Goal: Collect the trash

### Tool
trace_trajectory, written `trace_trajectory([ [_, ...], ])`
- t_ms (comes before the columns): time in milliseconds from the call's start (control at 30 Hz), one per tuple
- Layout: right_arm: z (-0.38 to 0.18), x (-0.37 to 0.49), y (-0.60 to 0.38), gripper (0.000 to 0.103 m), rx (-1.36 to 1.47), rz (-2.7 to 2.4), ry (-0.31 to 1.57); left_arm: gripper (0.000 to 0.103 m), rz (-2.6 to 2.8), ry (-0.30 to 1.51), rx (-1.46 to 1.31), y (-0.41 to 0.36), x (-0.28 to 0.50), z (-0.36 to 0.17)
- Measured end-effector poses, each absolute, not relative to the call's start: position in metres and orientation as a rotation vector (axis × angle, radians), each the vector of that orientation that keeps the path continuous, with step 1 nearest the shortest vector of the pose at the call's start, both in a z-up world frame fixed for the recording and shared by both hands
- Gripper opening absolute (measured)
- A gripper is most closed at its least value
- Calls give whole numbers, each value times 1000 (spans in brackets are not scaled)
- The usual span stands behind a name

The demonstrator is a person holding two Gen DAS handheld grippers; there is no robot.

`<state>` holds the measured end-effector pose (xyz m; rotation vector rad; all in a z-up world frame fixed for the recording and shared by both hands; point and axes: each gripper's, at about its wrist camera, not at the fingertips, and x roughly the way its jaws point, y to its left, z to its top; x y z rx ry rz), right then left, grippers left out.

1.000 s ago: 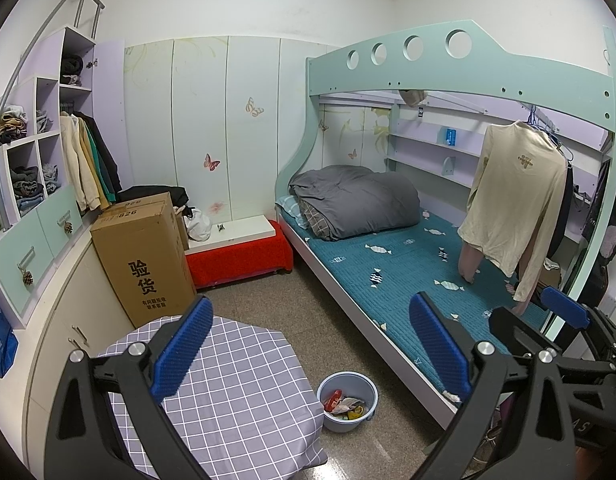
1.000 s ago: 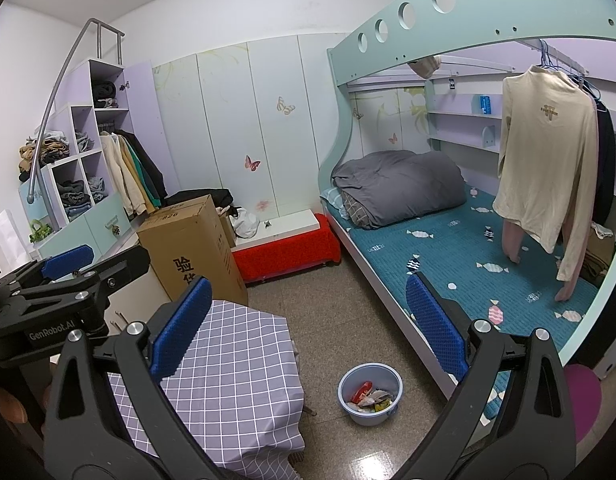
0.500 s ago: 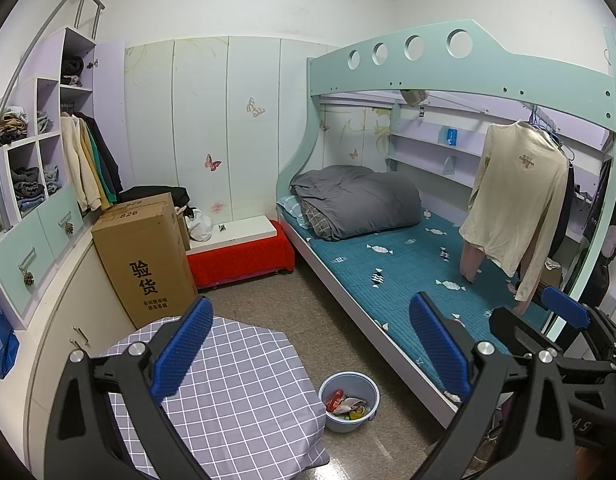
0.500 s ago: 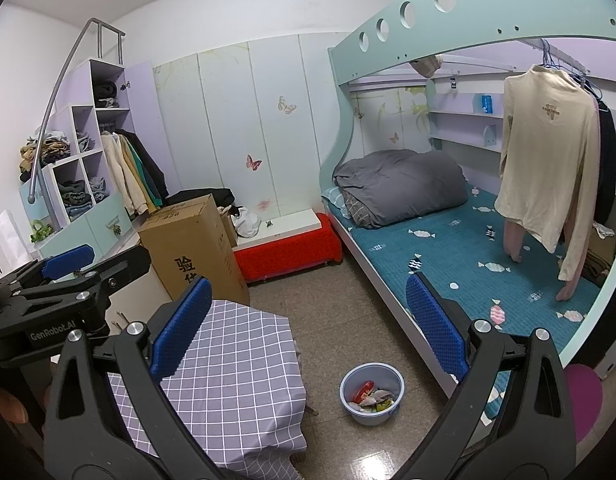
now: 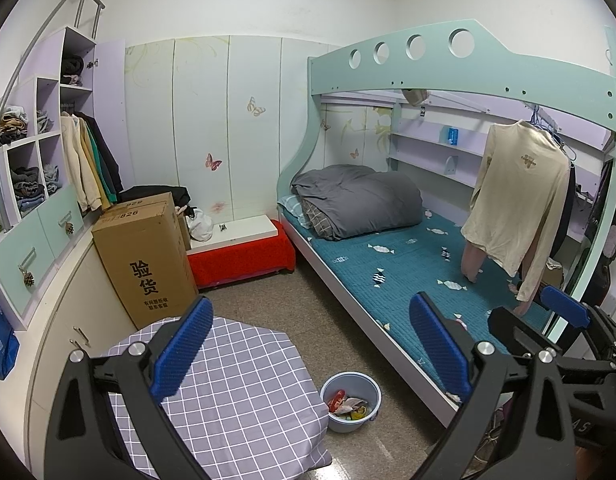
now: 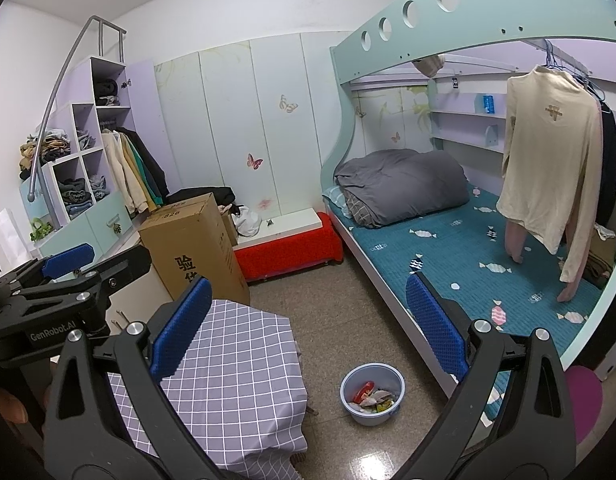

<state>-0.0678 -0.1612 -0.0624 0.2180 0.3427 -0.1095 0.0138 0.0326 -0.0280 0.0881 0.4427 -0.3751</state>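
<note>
Trash bucket on the floor, both grippers held above it with nothing in them.

The pale blue bucket [image 5: 351, 402] [image 6: 371, 394] of wrappers [image 6: 372, 397] sits low and centre in each view, between the checked table [image 5: 236, 396] and the bunk bed [image 5: 411, 264]. Left gripper [image 5: 311, 356] and right gripper [image 6: 306, 328] both have their blue pads spread wide apart. A cardboard box [image 5: 146, 256] stands mid-left.

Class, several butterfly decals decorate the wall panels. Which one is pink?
The pink butterfly low on the panel above the cardboard box; the higher butterfly is pale orange and white.
</note>
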Motion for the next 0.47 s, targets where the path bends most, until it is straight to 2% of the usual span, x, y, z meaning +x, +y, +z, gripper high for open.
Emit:
trace_trajectory([
  [467,-65,-46,-152,96,218,-108,367,97,-367,469,77,42,28,-38],
])
